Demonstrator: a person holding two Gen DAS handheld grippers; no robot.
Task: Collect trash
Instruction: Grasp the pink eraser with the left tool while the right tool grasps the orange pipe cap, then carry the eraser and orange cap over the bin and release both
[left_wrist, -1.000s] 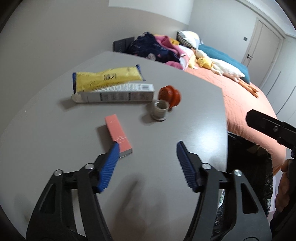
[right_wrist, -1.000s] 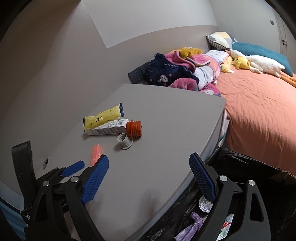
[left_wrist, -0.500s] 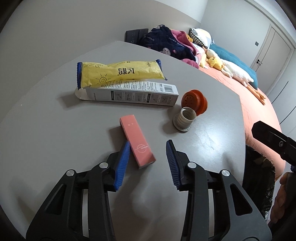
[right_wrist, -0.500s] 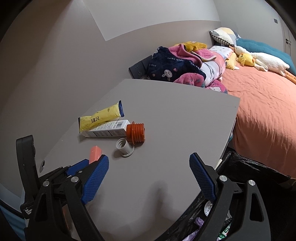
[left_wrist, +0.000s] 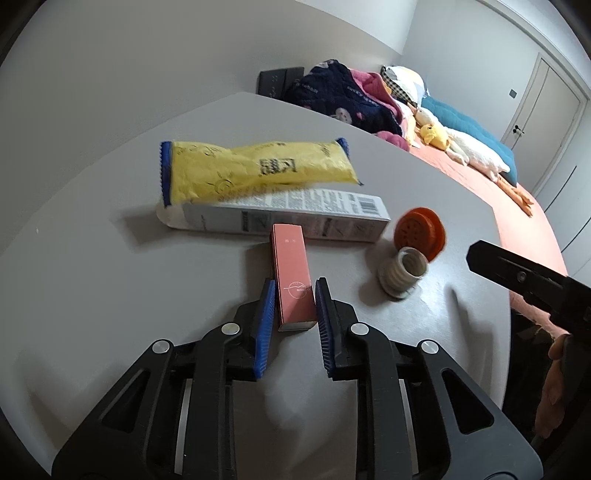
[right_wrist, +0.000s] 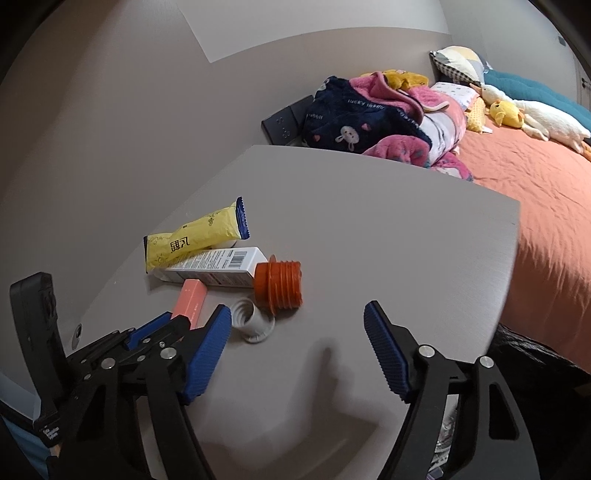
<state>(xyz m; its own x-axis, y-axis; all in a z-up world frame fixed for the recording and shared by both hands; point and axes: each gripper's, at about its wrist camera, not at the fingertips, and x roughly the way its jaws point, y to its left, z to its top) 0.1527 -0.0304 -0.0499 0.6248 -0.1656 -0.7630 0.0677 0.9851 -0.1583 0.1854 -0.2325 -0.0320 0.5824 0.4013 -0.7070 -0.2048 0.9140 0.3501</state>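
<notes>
Tabletop (left_wrist: 110, 295): pink box (left_wrist: 291, 273) between left tongs (left_wrist: 293, 306), jaws just closing, pads beside it, contact uncertain. Right tongs (right_wrist: 297, 347) open, narrowing, empty. Wrapper (left_wrist: 255, 170), carton (left_wrist: 295, 216), orange cap (left_wrist: 419, 230) beyond.

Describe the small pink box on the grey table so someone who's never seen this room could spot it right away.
On the grey table beside the bed, trash lies clustered. The pink box lies flat in front of the long white carton, its near end between the left claw's blue pads. It is the only salmon-pink, slim rectangular piece there.
</notes>
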